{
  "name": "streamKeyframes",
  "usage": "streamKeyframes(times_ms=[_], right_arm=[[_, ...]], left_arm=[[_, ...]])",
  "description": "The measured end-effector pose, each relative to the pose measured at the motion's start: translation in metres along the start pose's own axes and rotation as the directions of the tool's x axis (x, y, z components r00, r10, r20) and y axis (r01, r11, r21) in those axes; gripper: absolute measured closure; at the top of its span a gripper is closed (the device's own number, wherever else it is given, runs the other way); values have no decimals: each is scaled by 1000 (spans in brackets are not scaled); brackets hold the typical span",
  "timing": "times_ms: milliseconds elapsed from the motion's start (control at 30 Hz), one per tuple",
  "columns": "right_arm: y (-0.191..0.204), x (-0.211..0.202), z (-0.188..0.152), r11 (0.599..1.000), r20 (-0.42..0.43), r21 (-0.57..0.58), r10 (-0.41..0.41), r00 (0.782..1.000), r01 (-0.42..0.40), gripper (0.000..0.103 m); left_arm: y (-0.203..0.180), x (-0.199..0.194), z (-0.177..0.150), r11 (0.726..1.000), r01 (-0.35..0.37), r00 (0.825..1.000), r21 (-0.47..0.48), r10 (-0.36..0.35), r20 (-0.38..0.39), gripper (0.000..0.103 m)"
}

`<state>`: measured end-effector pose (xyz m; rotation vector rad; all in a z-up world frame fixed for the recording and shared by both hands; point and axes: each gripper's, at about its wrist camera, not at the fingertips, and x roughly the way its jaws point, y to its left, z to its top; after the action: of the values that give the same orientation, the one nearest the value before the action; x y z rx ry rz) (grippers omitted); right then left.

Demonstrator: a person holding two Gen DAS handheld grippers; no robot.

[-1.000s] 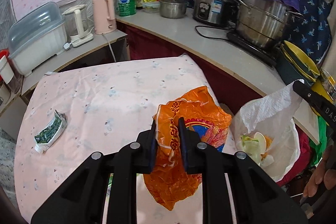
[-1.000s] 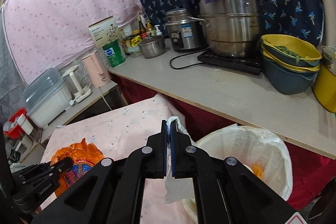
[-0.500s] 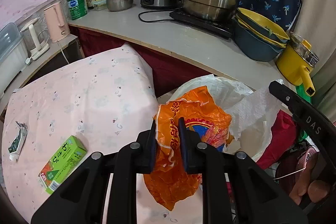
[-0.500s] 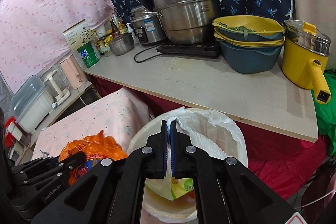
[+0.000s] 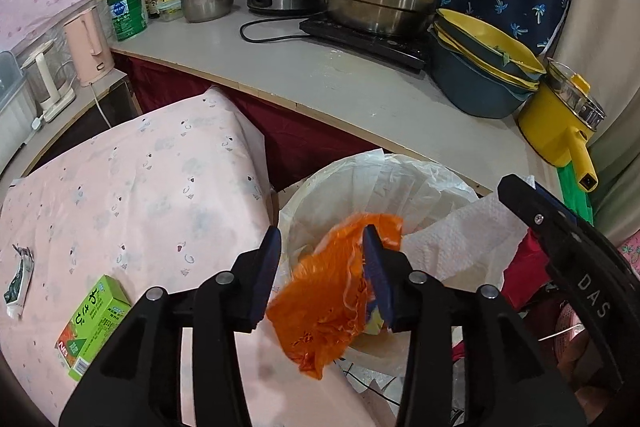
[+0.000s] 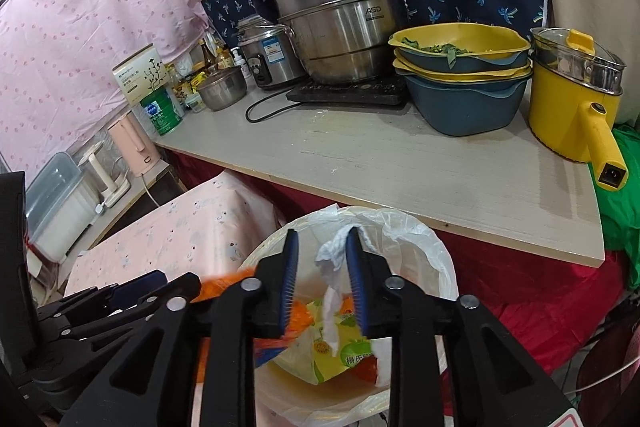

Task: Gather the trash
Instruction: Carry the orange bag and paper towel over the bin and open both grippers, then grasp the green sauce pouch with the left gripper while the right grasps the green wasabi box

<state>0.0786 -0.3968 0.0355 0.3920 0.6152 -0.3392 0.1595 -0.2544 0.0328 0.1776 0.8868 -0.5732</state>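
Both tools are now hanging over the lined bin (image 5: 304,195): left tool (image 5: 320,271) opening, dropping its orange wrapper (image 5: 328,311); right tool (image 6: 322,281) opening, releasing a paper towel (image 6: 332,283).

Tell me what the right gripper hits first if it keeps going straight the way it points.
Likely the white paper towel hanging between the right gripper jaws, then the trash in the lined bin; depth is uncertain.
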Motion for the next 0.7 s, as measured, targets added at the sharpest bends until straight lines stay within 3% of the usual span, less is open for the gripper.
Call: streamKeyframes(times_ms=[133, 500, 700], right_arm=[[0, -1, 3, 1000, 4, 2, 2, 1000, -2, 71], [14, 1, 0, 1000, -2, -16, 13, 1000, -13, 70], [25, 1, -5, 999, -9, -30, 23, 1000, -23, 66]], left_arm=[[6, 1, 2, 1000, -7, 1000, -18, 7, -1, 61], [23, -7, 0, 999, -28, 999, -40, 28, 16, 61], [36, -14, -4, 997, -41, 999, -61, 42, 23, 60]])
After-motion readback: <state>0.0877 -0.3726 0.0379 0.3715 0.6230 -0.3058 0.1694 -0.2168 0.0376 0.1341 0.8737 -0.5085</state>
